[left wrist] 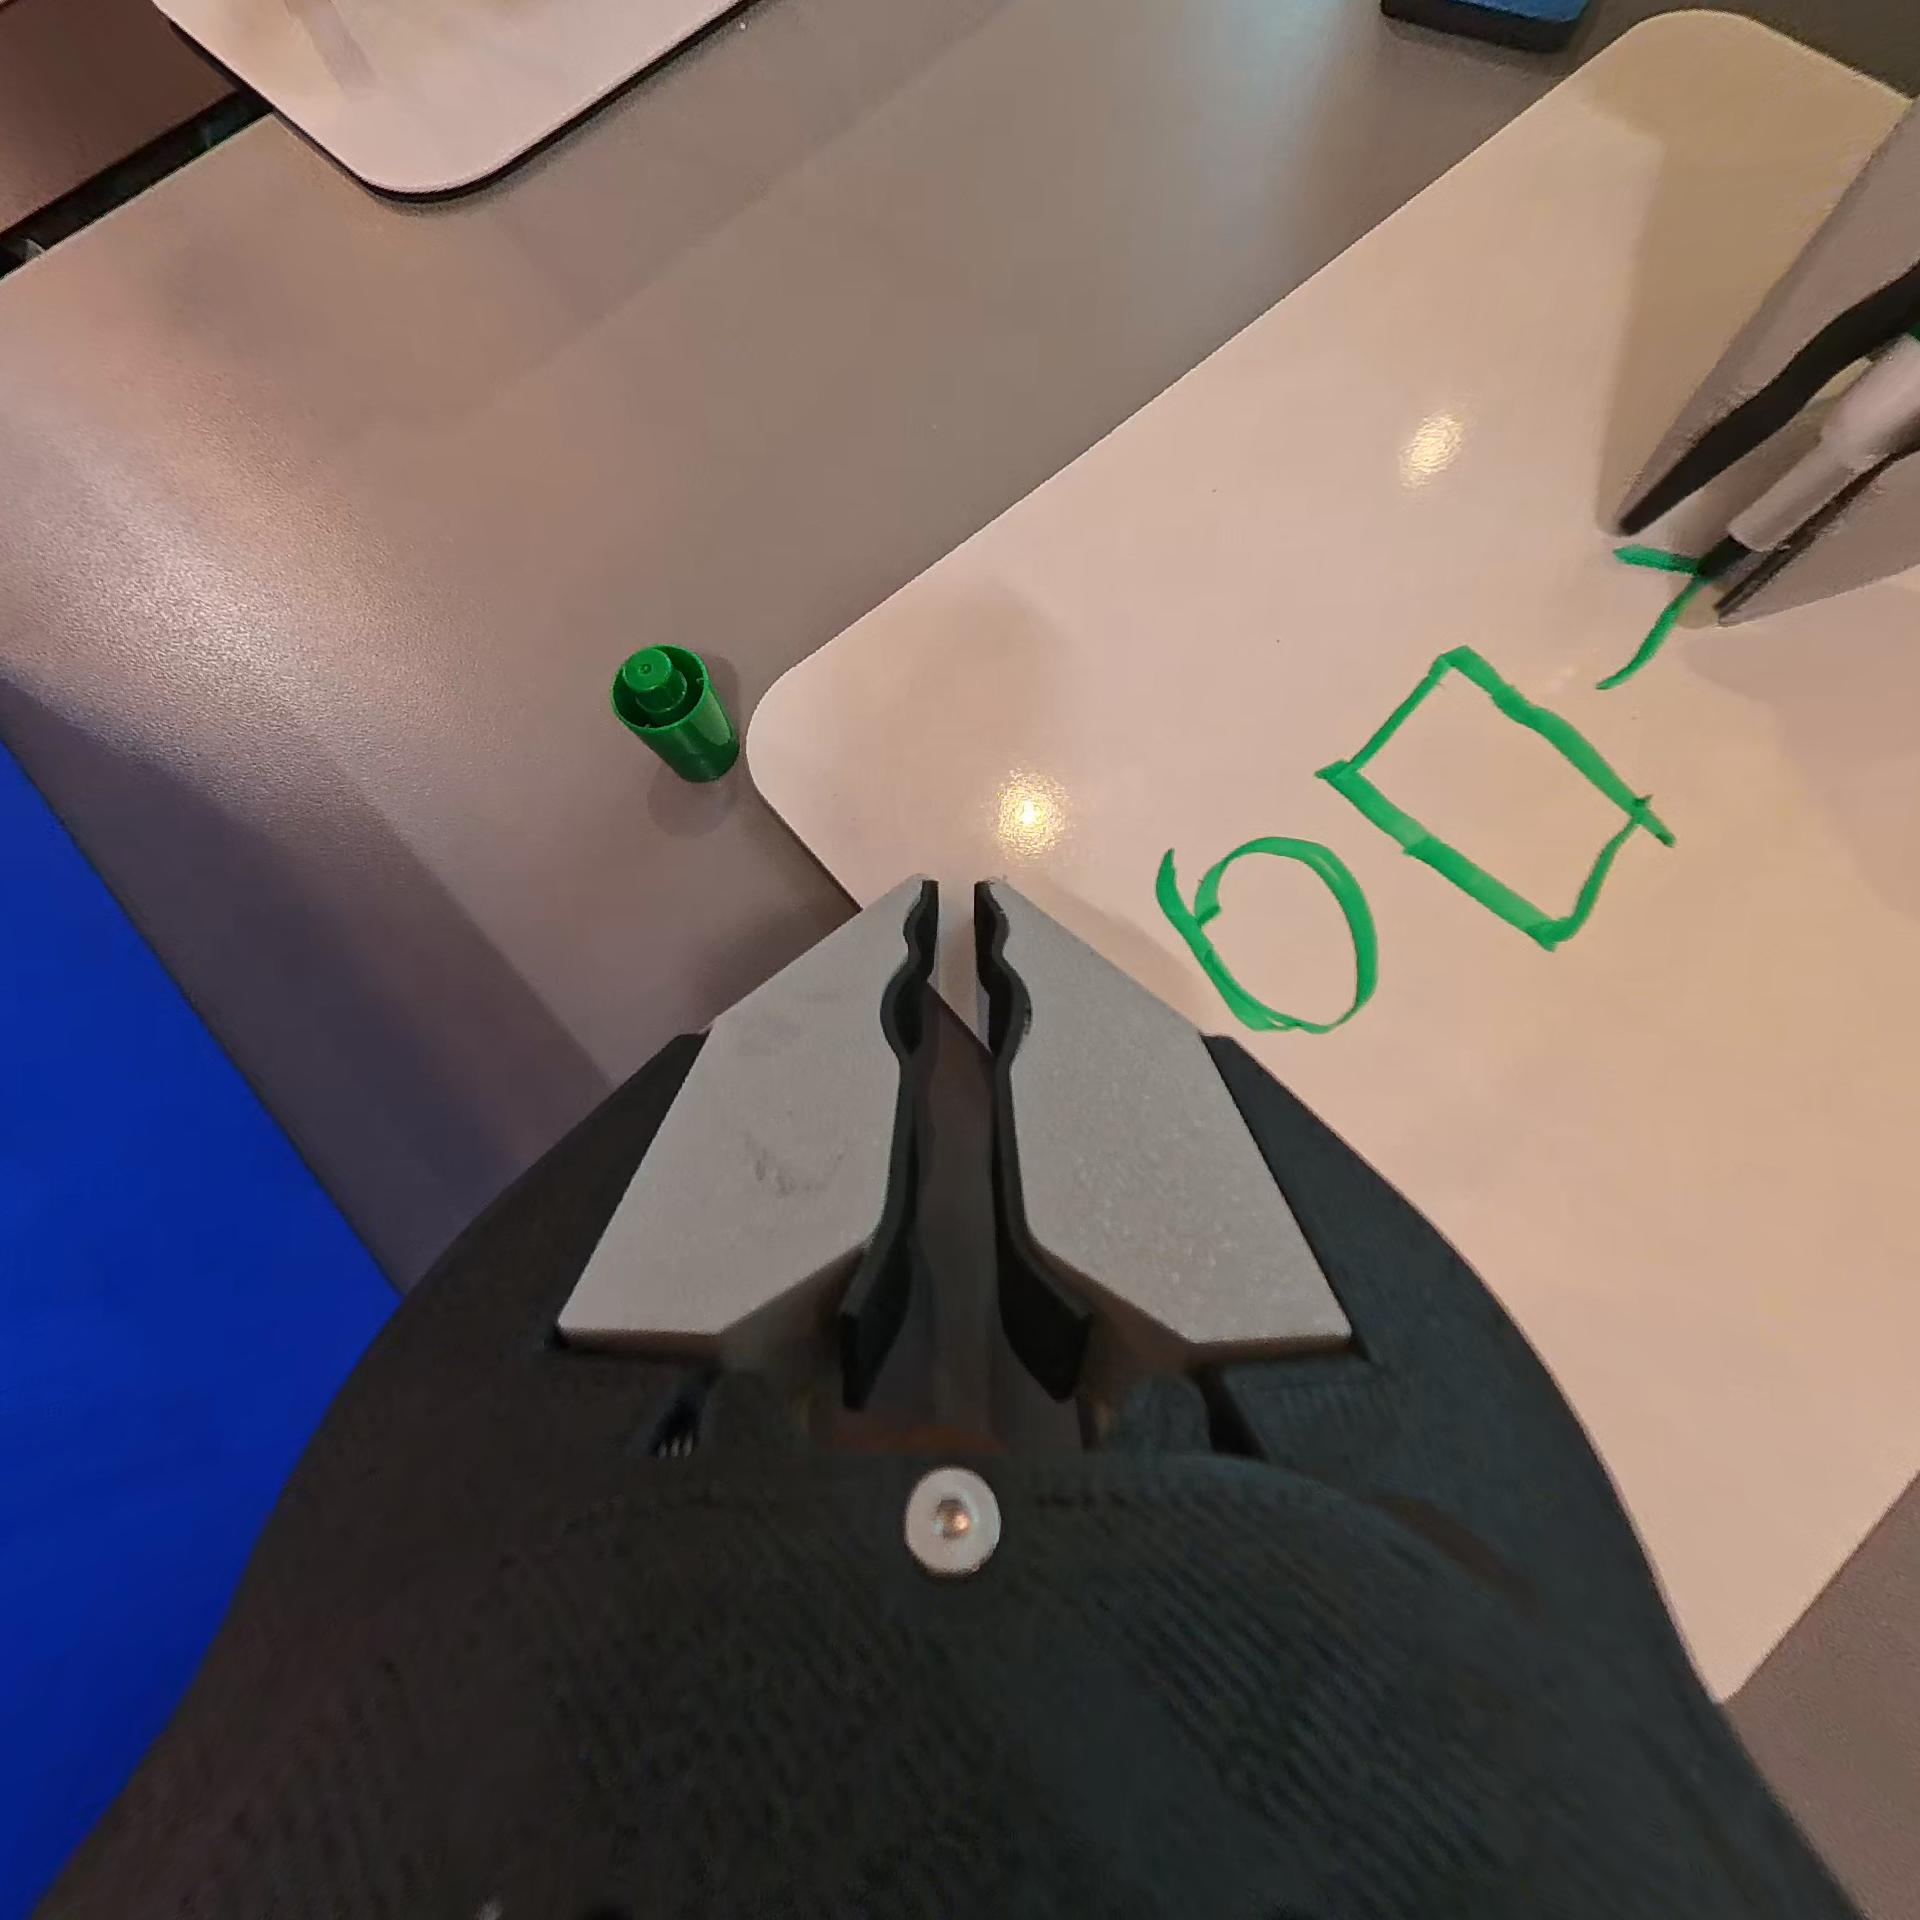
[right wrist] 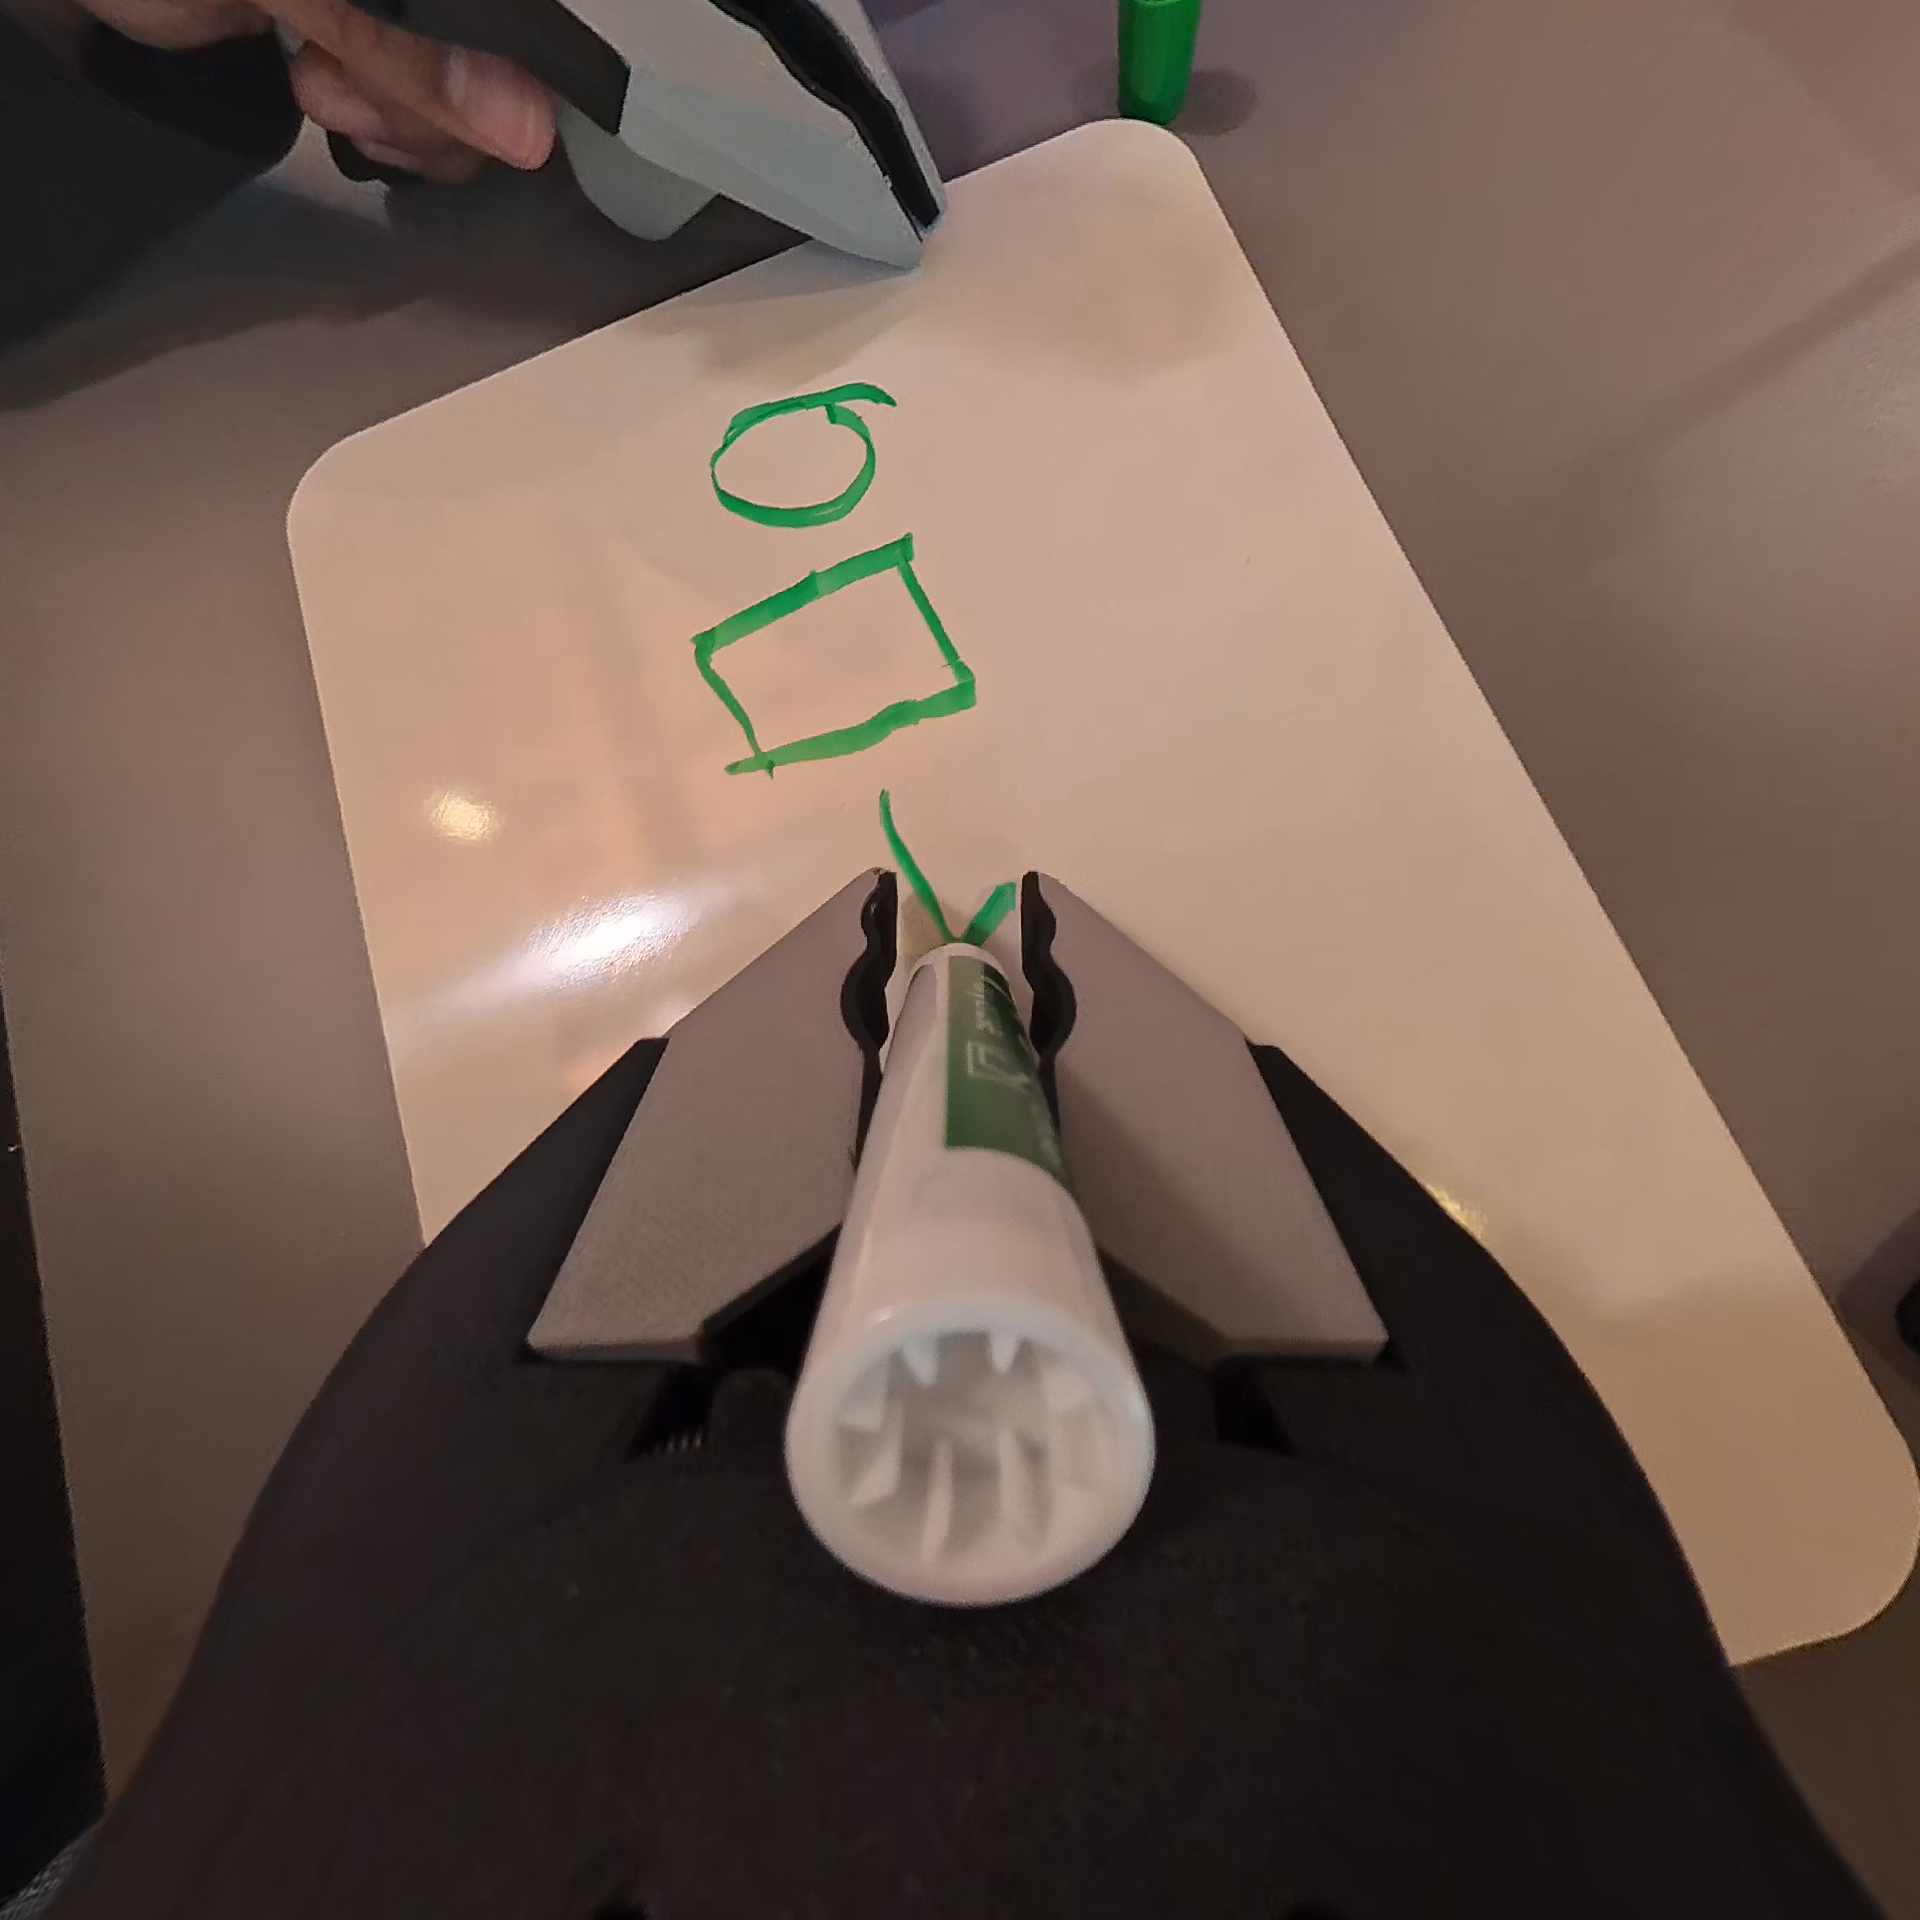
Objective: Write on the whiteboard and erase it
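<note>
A white whiteboard (left wrist: 1403, 1195) (right wrist: 1299, 831) lies flat on the grey table. It bears a green circle (right wrist: 795, 457), a green square (right wrist: 836, 660) and a part-drawn green mark (right wrist: 909, 852). My right gripper (right wrist: 951, 883) is shut on a white marker (right wrist: 977, 1195) with a green band, its tip down on the board at that mark. It also shows in the left wrist view (left wrist: 1704, 566). My left gripper (left wrist: 956, 888) is nearly shut and empty, resting at the board's edge near a corner; it shows in the right wrist view (right wrist: 920, 234). The green marker cap (left wrist: 675, 722) (right wrist: 1158, 52) lies on the table beside the board.
A second white board (left wrist: 436, 94) lies at the far left of the table. A dark object with a blue top (left wrist: 1486, 21) sits beyond the whiteboard. A blue surface (left wrist: 125, 1195) lies left of the table. A hand (right wrist: 416, 83) holds the left gripper. Across from one pair of fingers to the other is roughly 15 centimeters.
</note>
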Demonstrator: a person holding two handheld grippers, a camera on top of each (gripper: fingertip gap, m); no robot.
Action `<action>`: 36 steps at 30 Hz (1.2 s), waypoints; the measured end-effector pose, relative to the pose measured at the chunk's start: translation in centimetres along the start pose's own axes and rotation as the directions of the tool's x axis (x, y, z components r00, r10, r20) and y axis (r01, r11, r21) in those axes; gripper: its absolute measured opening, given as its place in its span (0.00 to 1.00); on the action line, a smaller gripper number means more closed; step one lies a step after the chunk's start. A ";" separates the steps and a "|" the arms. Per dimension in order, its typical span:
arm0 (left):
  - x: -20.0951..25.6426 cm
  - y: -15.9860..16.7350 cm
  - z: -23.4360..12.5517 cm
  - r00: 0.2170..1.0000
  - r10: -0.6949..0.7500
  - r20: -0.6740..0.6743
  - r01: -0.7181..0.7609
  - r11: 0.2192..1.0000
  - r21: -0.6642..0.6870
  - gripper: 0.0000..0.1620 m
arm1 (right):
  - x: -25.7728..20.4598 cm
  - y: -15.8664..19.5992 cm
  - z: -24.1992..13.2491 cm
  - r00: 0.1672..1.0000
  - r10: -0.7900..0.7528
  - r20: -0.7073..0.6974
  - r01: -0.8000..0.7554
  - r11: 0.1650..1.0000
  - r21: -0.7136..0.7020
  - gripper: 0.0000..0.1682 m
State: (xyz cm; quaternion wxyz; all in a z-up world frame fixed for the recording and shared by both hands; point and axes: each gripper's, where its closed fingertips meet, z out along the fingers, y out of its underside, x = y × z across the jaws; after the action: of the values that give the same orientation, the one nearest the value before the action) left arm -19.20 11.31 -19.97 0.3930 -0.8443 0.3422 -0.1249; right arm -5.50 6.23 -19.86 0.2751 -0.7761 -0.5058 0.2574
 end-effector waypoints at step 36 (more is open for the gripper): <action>0.0 0.0 0.0 1.000 0.005 0.002 -0.005 1.000 0.000 0.03 | 1.2 0.2 -2.0 0.996 0.081 -0.040 -0.077 0.993 0.091 0.14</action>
State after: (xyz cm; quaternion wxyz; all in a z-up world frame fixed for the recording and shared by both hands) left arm -19.20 11.29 -19.97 0.3938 -0.8435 0.3440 -0.1230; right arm -3.62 6.99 -18.73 0.3101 -0.7878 -0.4566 0.2734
